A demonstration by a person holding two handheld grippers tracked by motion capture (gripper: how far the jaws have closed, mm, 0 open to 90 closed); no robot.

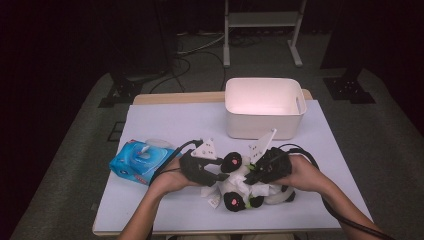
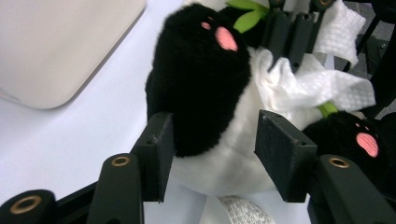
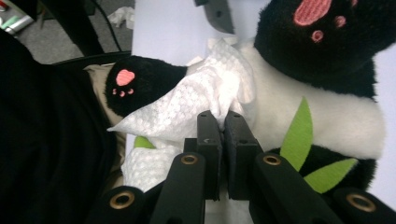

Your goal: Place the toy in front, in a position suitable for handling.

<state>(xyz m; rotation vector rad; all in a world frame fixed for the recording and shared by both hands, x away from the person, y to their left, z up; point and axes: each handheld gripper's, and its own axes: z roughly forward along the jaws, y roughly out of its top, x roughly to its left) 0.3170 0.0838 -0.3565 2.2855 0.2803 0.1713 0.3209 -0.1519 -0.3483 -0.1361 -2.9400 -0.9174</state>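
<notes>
A black-and-white panda plush (image 1: 234, 190) lies on the white table (image 1: 165, 120) between both hands. My left gripper (image 2: 215, 140) has its pads pressed on either side of the panda's (image 2: 201, 79) black leg and white belly. My right gripper (image 3: 223, 121) is shut on a white paper tissue (image 3: 196, 102), which is draped against the panda's (image 3: 327, 107) white body beside its green felt leaves (image 3: 299, 135). In the high view the left gripper (image 1: 222, 172) and right gripper (image 1: 251, 176) meet over the plush. The tissue (image 2: 322, 86) also shows past the panda in the left gripper view.
A white plastic bin (image 1: 263, 131) stands open at the back of the table, close behind the plush. A blue tissue pack (image 1: 141, 161) lies at the left by the person's left hand. Cables trail from both grippers. Dark floor and a stand's legs lie beyond.
</notes>
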